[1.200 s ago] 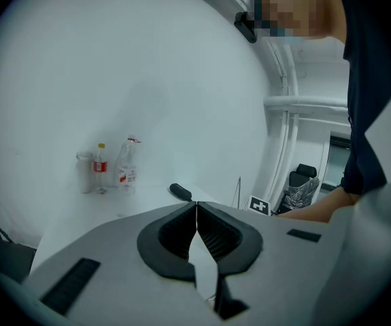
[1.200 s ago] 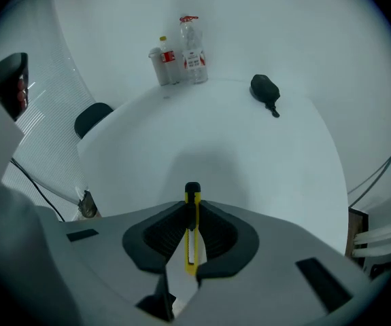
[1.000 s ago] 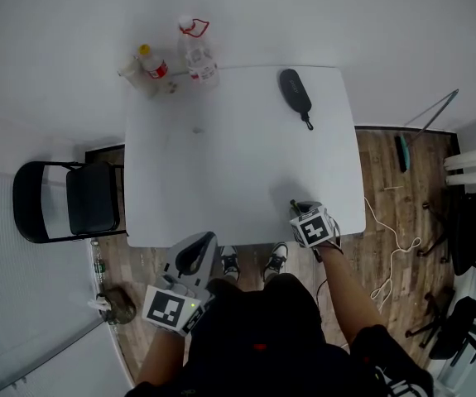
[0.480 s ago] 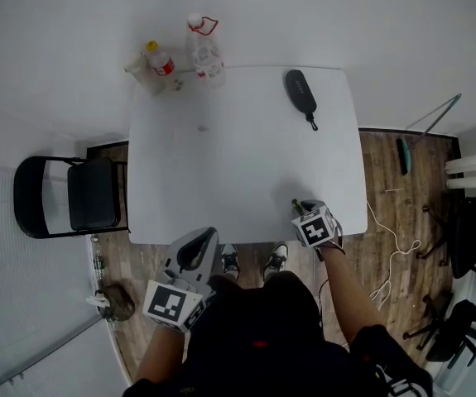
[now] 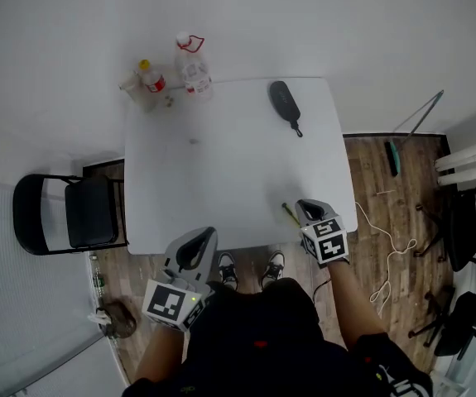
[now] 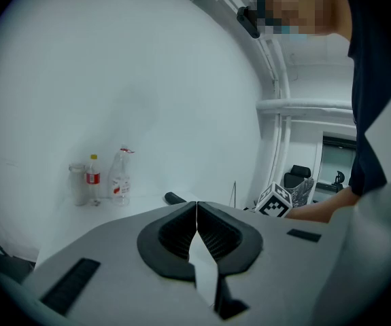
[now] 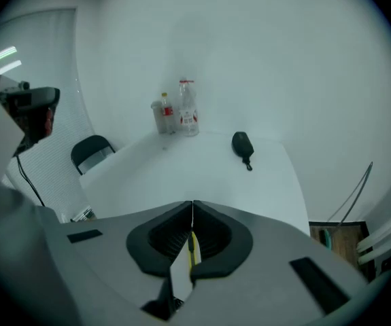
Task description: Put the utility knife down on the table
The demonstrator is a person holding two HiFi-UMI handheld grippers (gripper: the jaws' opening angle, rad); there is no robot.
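Observation:
The utility knife (image 5: pixel 290 214), thin, yellow and black, lies slanted on the white table (image 5: pixel 221 172) near its front right edge. My right gripper (image 5: pixel 307 207) hovers just right of it, jaws closed tip to tip. In the right gripper view the knife (image 7: pixel 190 246) shows through the gap behind the closed tips of that gripper (image 7: pixel 192 206), below them. My left gripper (image 5: pixel 194 251) is shut and empty, held off the table's front edge; in its own view the left gripper (image 6: pixel 196 206) points across the table.
A black pouch (image 5: pixel 286 102) lies at the far right of the table. Two plastic bottles (image 5: pixel 193 66) and a cup (image 5: pixel 132 85) stand at the far left corner. A black folding chair (image 5: pixel 72 213) stands left of the table. Cables (image 5: pixel 387 246) lie on the wooden floor at right.
The knife stuck out from the right gripper's tip before; now it lies apart on the table and the gripper has drawn back to the right. The left gripper has barely moved.

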